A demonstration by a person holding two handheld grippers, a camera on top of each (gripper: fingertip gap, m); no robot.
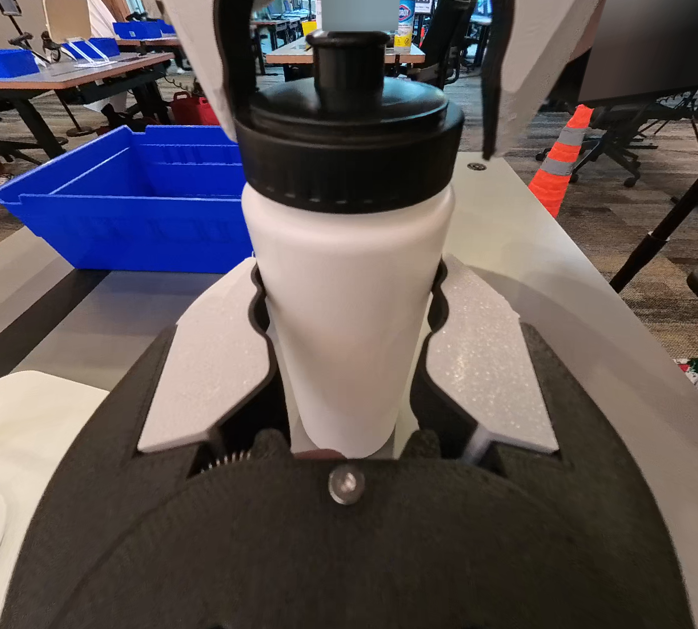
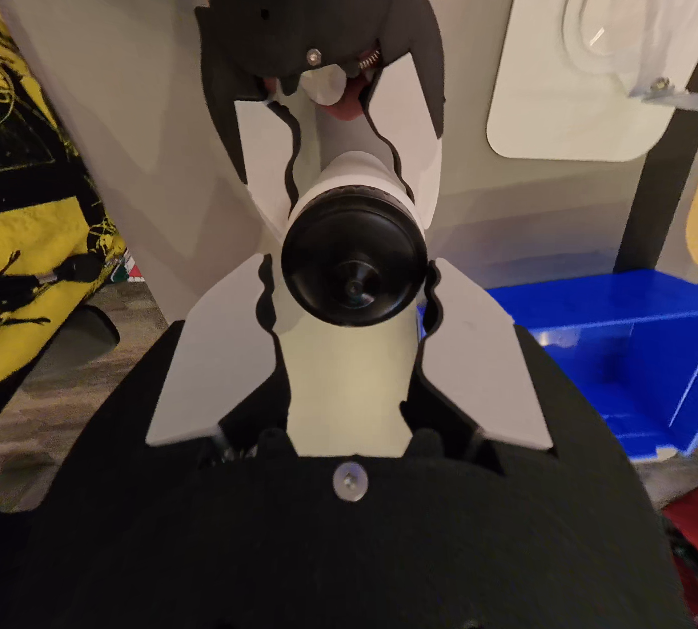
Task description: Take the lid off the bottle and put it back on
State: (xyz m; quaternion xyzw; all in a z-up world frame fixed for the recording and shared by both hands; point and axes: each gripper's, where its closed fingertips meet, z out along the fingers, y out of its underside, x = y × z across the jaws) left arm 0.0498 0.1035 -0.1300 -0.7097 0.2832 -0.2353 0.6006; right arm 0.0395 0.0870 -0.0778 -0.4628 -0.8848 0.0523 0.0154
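A: Status on the bottle (image 1: 351, 293)?

B: One white sports bottle, upright on the pale table (image 1: 528, 233). Black screw lid (image 1: 349, 154) sits on it, spout up. Base is hidden behind the gripper body in the left wrist view, so I can't see its contact with the table.

A: Left gripper (image 1: 349, 305)?

B: Clenched around the bottle's body, both pads pressed into the white wall. In the right wrist view it comes in from the top of frame, fingers either side of the bottle below the lid.

A: Right gripper (image 2: 349, 290)?

B: Above the lid, pointing down, fingers spread to either side of it. In the left wrist view one finger (image 1: 234, 56) overlaps the lid's edge and the other stands clear with a gap. Looks released, not gripping. Whether the near finger actually touches the lid: can't tell.

A: Lid seated fully?

B: Can't tell; thread is covered by the lid skirt.

A: Surroundings, count?

B: One blue bin (image 1: 124, 203) just left of the bottle on the table, cut off by the bottle. One orange traffic cone (image 1: 559, 161) on the carpet to the right. One white board with a clear plastic piece (image 2: 589, 44), blurred, in the right wrist view. Farther desks carry more blue bins, too small to count.
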